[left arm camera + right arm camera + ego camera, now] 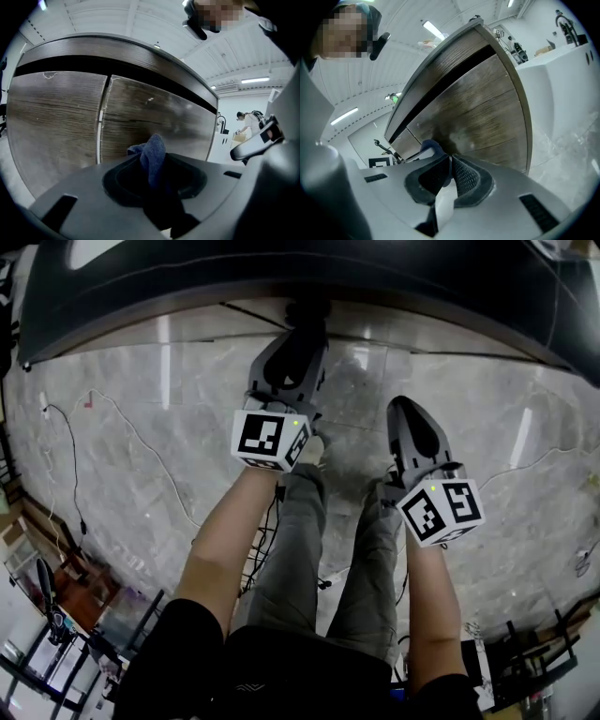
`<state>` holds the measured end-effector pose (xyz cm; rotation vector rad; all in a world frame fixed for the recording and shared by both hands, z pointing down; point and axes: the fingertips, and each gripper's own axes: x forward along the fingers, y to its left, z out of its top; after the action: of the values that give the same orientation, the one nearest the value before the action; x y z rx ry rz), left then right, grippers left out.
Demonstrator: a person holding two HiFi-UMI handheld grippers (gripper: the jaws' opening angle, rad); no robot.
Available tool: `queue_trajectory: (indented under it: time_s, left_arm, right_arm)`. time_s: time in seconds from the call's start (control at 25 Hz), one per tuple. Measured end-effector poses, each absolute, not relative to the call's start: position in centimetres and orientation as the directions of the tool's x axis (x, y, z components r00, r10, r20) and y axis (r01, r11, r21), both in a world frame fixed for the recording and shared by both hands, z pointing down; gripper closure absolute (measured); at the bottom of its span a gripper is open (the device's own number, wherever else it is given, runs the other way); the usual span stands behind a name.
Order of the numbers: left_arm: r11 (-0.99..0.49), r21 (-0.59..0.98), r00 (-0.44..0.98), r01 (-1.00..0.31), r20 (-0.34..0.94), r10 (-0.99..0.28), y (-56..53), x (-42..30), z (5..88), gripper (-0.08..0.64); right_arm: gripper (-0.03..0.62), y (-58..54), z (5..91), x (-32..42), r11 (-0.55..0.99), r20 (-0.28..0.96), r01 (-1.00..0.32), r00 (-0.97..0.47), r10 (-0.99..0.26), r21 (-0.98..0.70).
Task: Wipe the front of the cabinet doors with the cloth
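Grey marble floor (487,427) with loose cables (141,441) trailing about, plus a dark worktop (281,277) overhanging the wood-grain cabinet doors (154,117) dead ahead. Got the left gripper (154,176) clamped on the blue cloth (152,157), bunched up and poking out right by the right-hand door near the seam (101,126), can't tell if actually touching. Right gripper (451,176) pinched closed on nothing, held further back from the doors beside the left one, with a white counter (553,65) and tap off to its right and a person (248,124) way back in the room.
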<state>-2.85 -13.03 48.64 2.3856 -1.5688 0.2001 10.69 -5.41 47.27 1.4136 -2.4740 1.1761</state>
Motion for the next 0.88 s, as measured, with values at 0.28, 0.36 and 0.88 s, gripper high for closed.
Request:
queue_trajectory:
  time_s: [0.28,0.36,0.88]
  left_arm:
    - [-0.415,0.174,0.447,-0.893,0.240,-0.862,-13.3,3.0,48.0,0.430]
    - [-0.422,0.180,0.456,-0.888,0.231,-0.860,-13.3,4.7,47.7,0.430]
    - [-0.515,0.224,0.554,-0.827,0.173,-0.814,-13.1,17.0,46.4,0.430]
  right_arm:
    - [0.551,-5.0,47.2,15.9,0.251,0.401,-0.776,-0.538,-0.741,-0.579]
    - [0.551,-4.7,47.3,17.5,0.237,0.405,-0.780,-0.527,-0.747,-0.579]
    - [0.551,-3.0,47.8,26.6,0.171,0.408,-0.795,-0.467,-0.784,-0.582]
